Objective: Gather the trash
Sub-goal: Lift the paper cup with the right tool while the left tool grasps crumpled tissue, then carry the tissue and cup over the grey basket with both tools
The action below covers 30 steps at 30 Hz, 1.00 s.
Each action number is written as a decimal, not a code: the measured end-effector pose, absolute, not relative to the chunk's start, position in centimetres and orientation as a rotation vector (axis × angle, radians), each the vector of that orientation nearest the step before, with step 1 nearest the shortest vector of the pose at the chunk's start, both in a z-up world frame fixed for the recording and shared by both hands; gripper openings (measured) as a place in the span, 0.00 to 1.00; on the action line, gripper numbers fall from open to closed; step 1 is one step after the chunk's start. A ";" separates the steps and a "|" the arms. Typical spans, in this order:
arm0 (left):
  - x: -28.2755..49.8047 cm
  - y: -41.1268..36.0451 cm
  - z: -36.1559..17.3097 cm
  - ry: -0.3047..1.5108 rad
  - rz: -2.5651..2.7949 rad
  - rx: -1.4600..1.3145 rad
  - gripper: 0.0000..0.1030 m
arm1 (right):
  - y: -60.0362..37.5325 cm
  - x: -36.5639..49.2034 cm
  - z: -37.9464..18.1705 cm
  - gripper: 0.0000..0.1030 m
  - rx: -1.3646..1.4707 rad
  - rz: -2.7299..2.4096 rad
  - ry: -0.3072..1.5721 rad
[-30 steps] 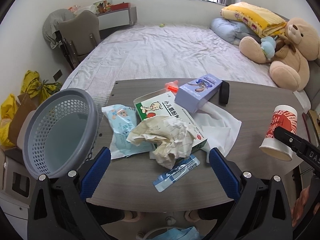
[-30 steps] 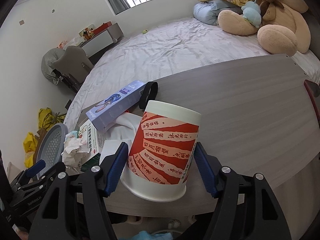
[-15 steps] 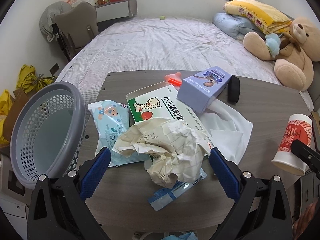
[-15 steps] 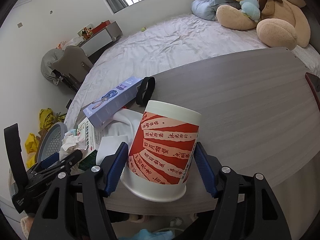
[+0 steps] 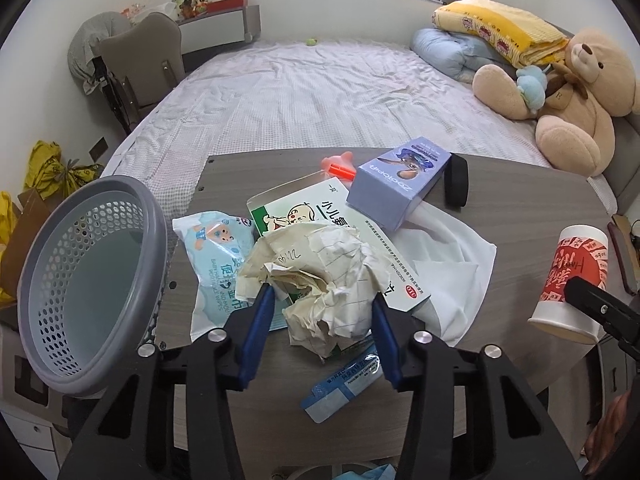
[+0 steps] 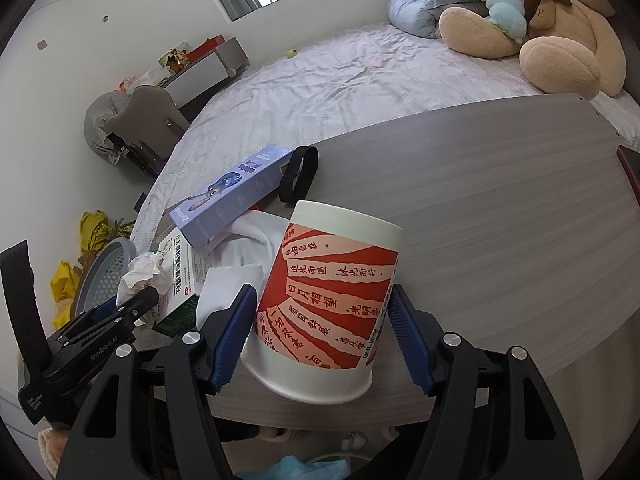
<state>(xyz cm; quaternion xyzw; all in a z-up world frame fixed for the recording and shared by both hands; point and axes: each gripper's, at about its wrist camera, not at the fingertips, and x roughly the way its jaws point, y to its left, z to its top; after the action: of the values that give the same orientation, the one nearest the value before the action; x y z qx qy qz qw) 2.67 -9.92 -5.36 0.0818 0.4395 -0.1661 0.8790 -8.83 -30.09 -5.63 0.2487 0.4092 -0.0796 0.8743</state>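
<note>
Left hand-held gripper [image 5: 322,304] just closing on crumpled paper [image 5: 320,276], contact seemingly made

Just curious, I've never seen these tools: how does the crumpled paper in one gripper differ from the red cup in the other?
The crumpled paper is a shapeless, cream, lined wad; the paper cup is a smooth cylinder printed red. The paper lies on other litter; the cup is tilted. Both sit between blue gripper pads.

Crumpled paper [image 5: 320,276] on medicine box [image 5: 384,264]

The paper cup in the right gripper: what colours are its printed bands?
Red and pale pink bands on the white paper cup, clearest in the right wrist view.
</note>
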 end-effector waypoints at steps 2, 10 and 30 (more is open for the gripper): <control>2.5 -9.7 -5.1 0.911 -0.345 0.165 0.42 | -30.1 -8.9 -5.6 0.63 0.517 -0.163 0.853; 1.9 -8.0 -3.1 0.869 -0.307 0.164 0.42 | -29.1 -8.6 -5.2 0.63 0.497 -0.154 0.855; 2.3 0.3 0.2 0.770 -0.210 0.114 0.42 | -19.2 -2.9 -1.1 0.63 0.350 0.020 0.837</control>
<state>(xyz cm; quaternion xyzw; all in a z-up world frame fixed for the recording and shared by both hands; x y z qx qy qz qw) 2.30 0.28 0.16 0.0557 0.3745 -0.1021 0.9199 -2.92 -19.19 -1.09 0.1689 0.4041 0.0096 0.8989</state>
